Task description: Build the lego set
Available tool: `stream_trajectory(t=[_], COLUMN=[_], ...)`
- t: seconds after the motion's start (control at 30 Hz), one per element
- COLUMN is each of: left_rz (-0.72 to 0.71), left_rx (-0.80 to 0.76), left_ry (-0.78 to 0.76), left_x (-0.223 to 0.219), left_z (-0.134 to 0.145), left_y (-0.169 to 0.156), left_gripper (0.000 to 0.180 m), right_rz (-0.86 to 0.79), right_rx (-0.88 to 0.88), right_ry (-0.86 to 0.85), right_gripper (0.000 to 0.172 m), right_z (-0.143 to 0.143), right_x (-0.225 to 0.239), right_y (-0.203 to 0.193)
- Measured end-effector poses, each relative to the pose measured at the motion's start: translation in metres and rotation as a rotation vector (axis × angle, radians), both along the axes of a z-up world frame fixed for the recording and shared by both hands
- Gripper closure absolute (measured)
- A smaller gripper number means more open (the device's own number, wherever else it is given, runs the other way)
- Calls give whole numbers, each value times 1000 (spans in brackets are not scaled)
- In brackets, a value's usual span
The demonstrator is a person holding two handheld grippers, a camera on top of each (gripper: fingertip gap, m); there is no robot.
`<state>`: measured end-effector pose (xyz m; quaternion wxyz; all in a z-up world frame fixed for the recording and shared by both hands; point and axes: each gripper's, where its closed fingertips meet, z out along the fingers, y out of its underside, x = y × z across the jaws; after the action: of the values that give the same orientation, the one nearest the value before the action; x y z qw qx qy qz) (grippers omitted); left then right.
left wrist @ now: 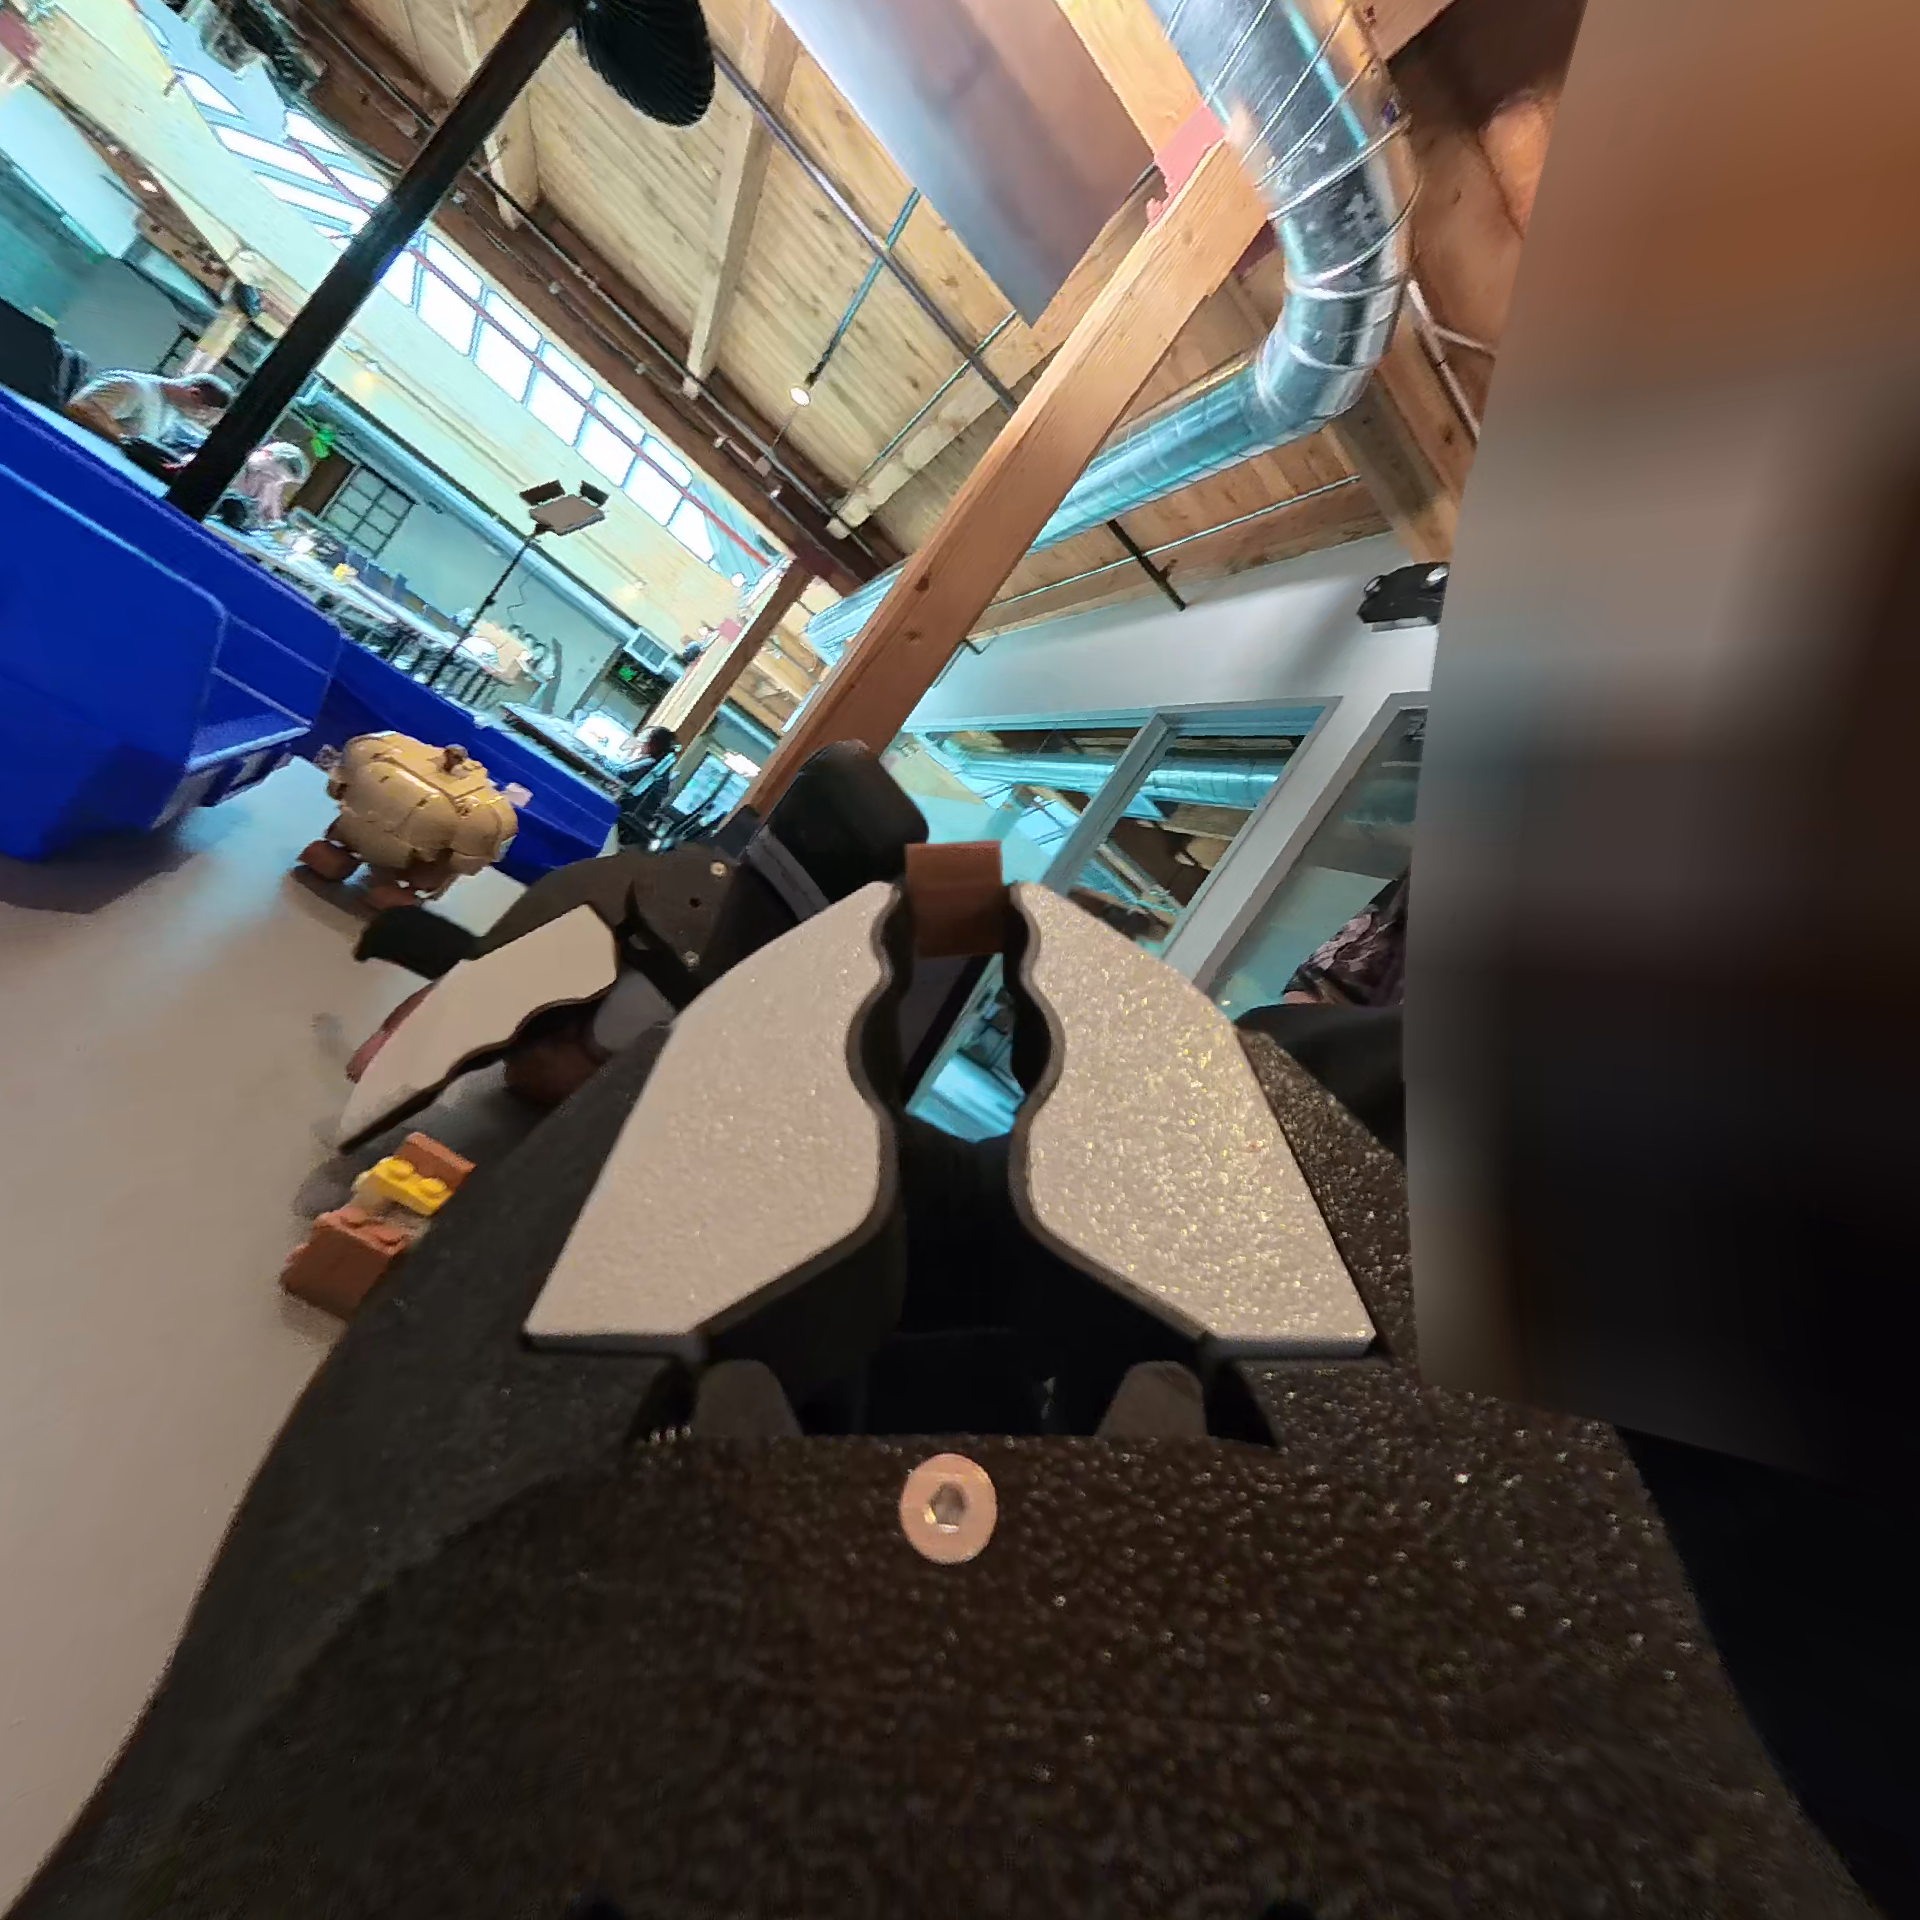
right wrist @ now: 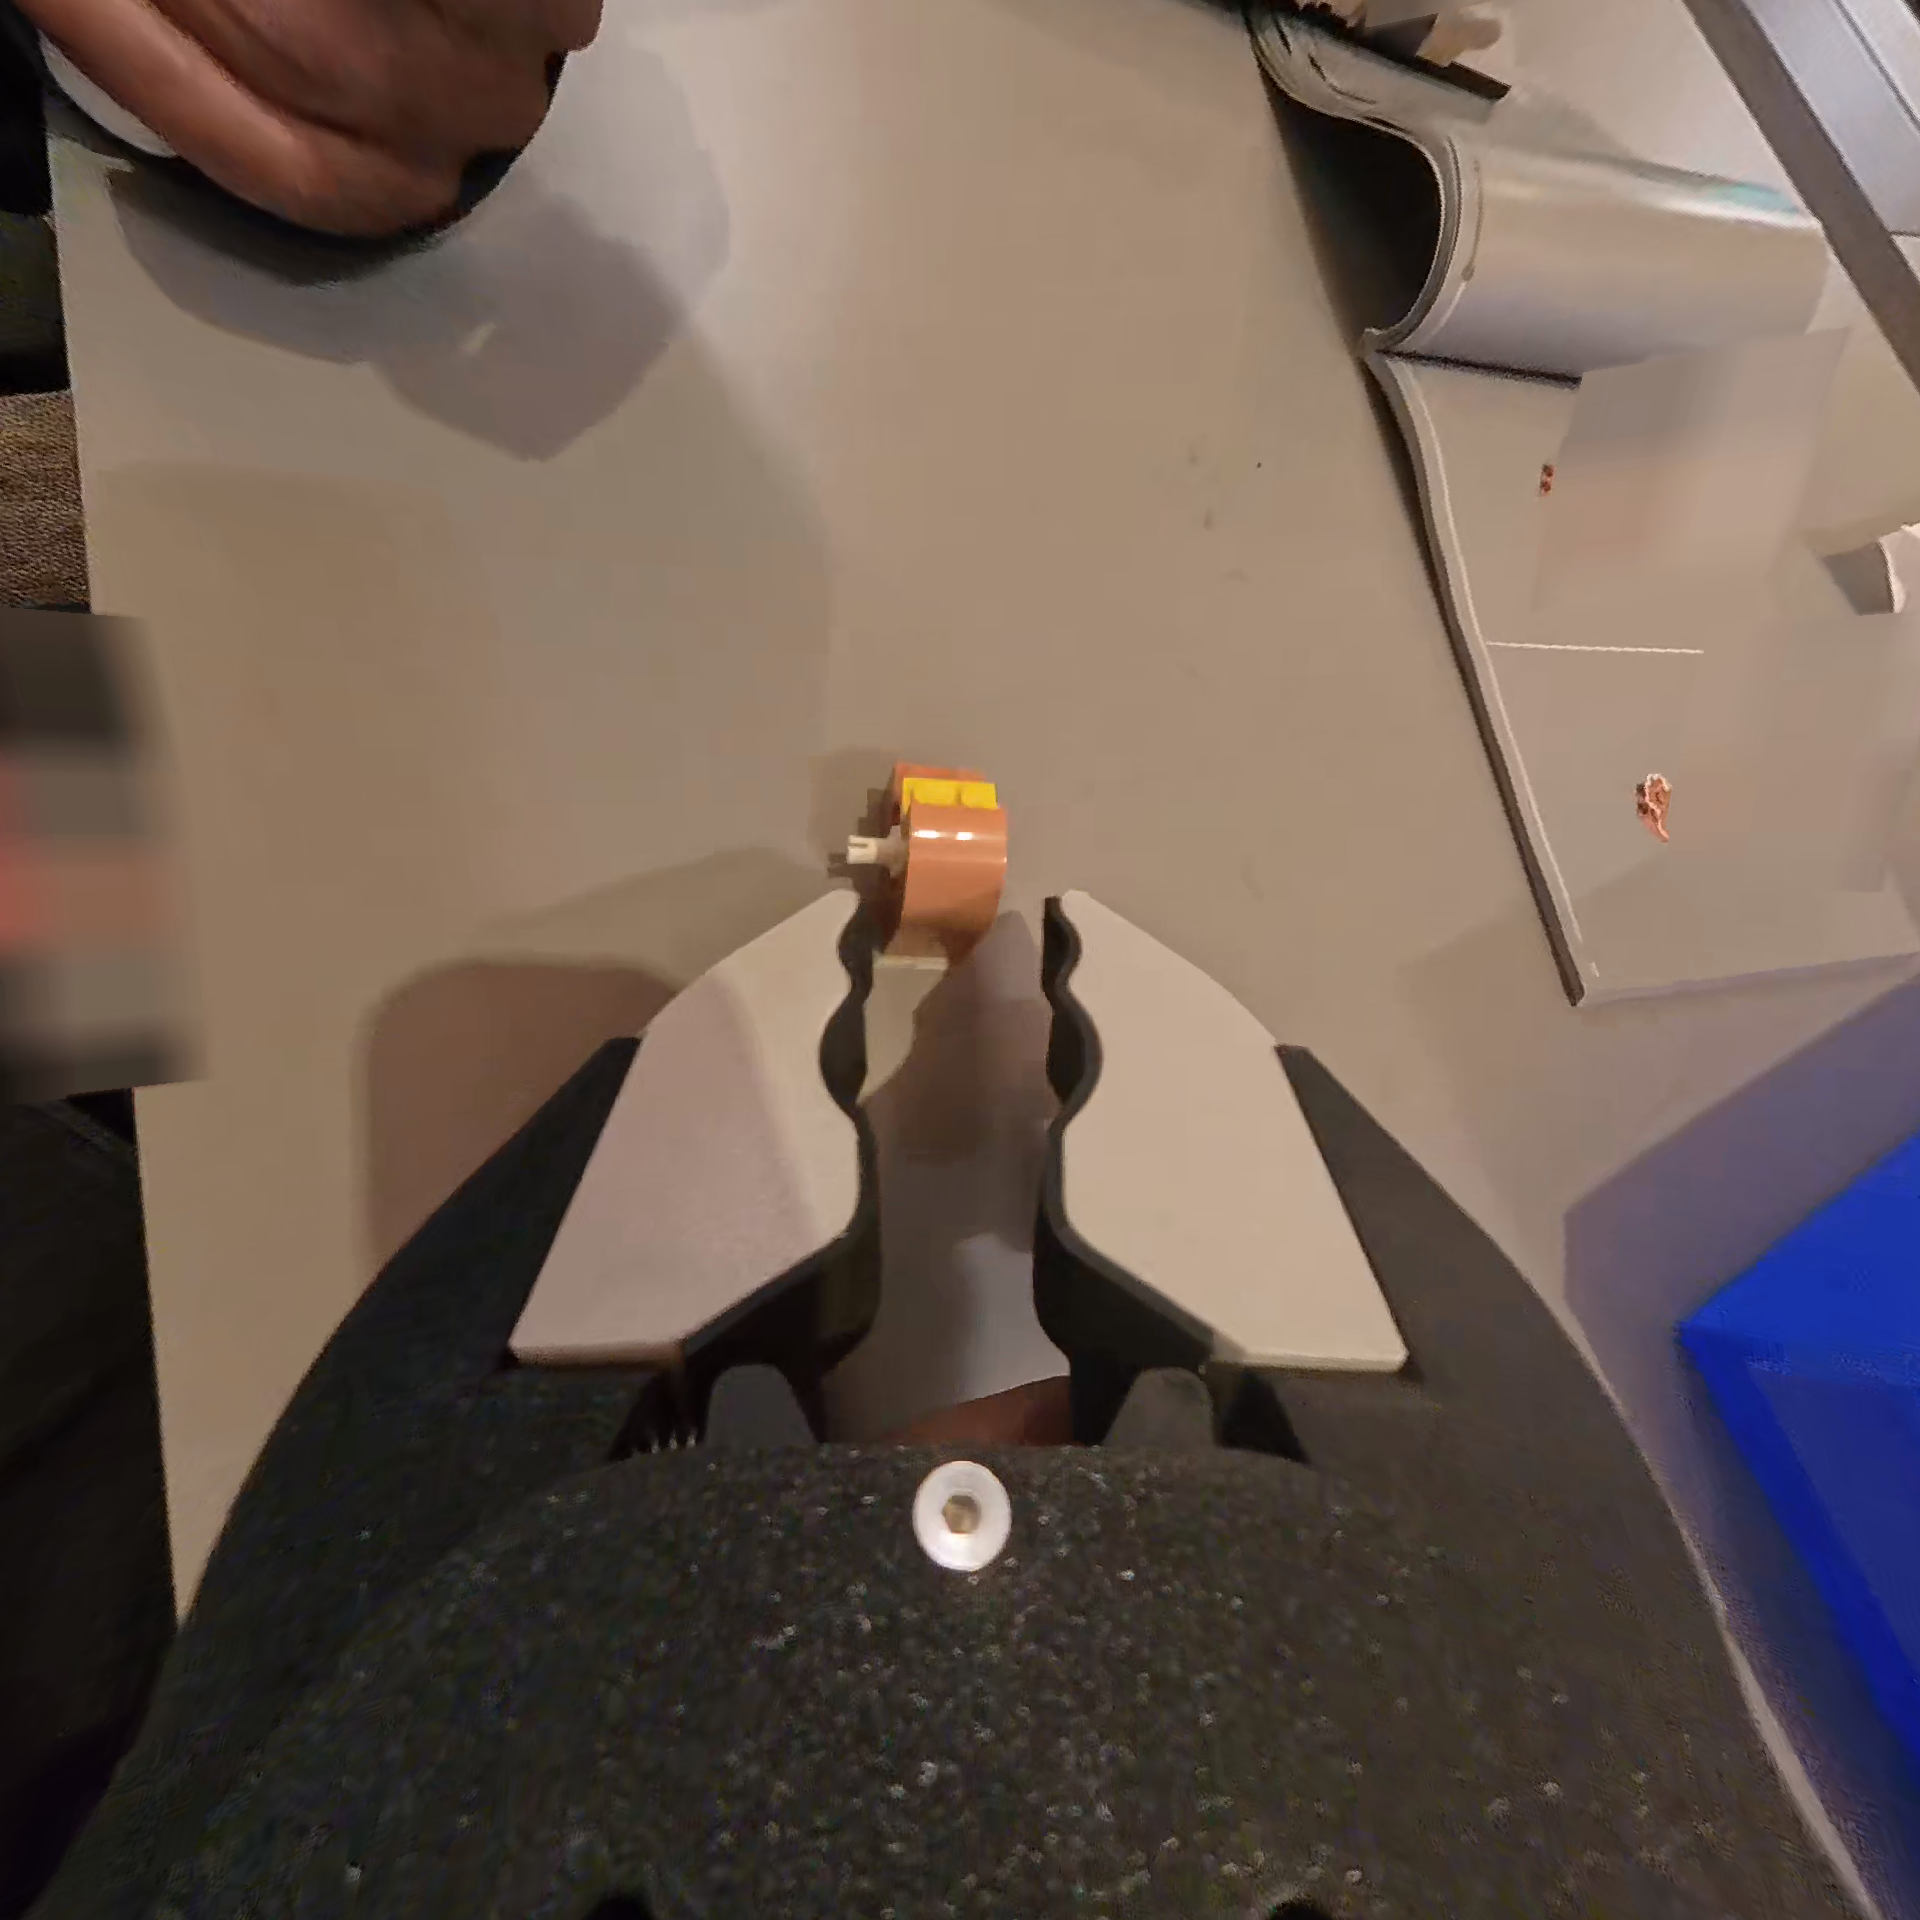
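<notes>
Grippers first: the left gripper [left wrist: 956,914], tilted up toward a timber ceiling, has its two grey fingertips clamped on a small dark-brown plastic block [left wrist: 953,899]. The right gripper [right wrist: 951,914] points down at a grey tabletop [right wrist: 623,623] with its fingers apart, and a small tan, brown and yellow brick assembly [right wrist: 940,862] lies on the tabletop at its tips, beside the left fingertip and clear of the right one. Farther from that assembly, an open grey booklet [right wrist: 1621,582] lies to its right, a blue plastic bin [right wrist: 1818,1455] sits at the lower right, and a hand [right wrist: 332,94] rests at the top left.
</notes>
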<state>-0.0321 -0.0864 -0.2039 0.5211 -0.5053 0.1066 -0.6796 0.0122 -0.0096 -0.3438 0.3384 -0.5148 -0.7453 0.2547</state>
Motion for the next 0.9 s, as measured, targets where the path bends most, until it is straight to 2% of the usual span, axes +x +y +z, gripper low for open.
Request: stream_trajectory(t=[0.07, 0.2, 0.33, 0.4, 0.5, 0.67, 0.9], left_rz=[35, 141, 267, 299, 315, 342, 294], left_rx=[-2, 26, 58, 82, 104, 140, 170], left_ry=[69, 292, 600, 707, 794, 1023, 1174], left_x=[1, 1, -1, -1, 2, 2, 9], left_z=[-6, -20, -40, -47, -54, -78, -94], left_y=[2, 5, 9, 10, 12, 19, 19], left_gripper=[164, 165, 165, 165, 165, 165, 165], right_rz=[-2, 33, 101, 130, 149, 162, 207], right_rx=[8, -41, -209, -261, -256, -189, -166], right_ry=[0, 46, 161, 206, 212, 171, 161], right_gripper=[153, 154, 154, 154, 154, 154, 154], right_z=[-1, 7, 28, 37, 38, 33, 32], right_x=[-4, -10, -18, -21, -26, -30, -30], right_y=[3, 0, -17, -25, -31, -38, -47])
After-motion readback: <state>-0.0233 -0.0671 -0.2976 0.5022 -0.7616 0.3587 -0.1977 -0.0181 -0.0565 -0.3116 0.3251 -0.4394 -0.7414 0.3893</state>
